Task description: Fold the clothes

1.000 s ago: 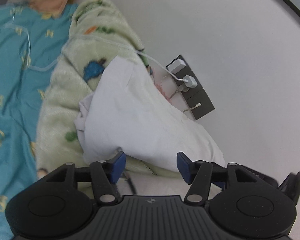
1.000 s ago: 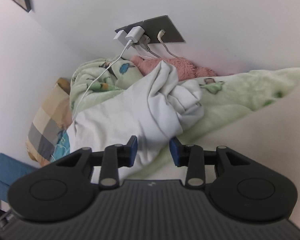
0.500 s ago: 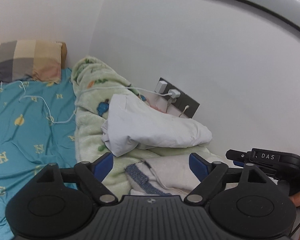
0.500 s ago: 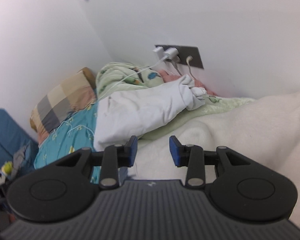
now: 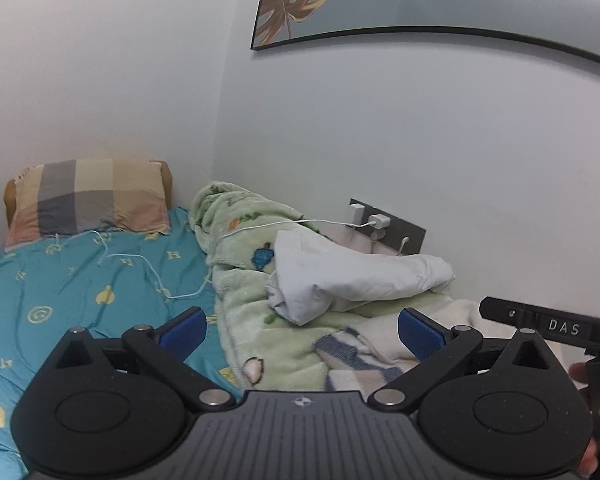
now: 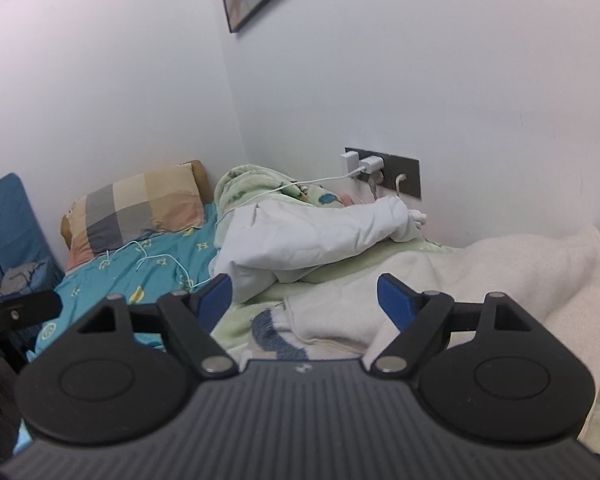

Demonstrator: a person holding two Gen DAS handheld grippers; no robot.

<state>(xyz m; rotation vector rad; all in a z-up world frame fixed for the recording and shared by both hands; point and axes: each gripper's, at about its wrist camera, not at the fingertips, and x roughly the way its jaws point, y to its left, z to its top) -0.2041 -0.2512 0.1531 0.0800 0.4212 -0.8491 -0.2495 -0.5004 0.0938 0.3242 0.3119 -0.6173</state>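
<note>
White garment [image 5: 360, 276] is seen ahead, long axis left-right; left gripper [image 5: 300, 330] and right gripper [image 6: 304, 294] are spread, just opened, empty, backed off.

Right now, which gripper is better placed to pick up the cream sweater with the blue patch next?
Right, probably. The cream sweater lies straight ahead between the open right gripper fingers. The left gripper, also open, sits more over the green blanket.
</note>
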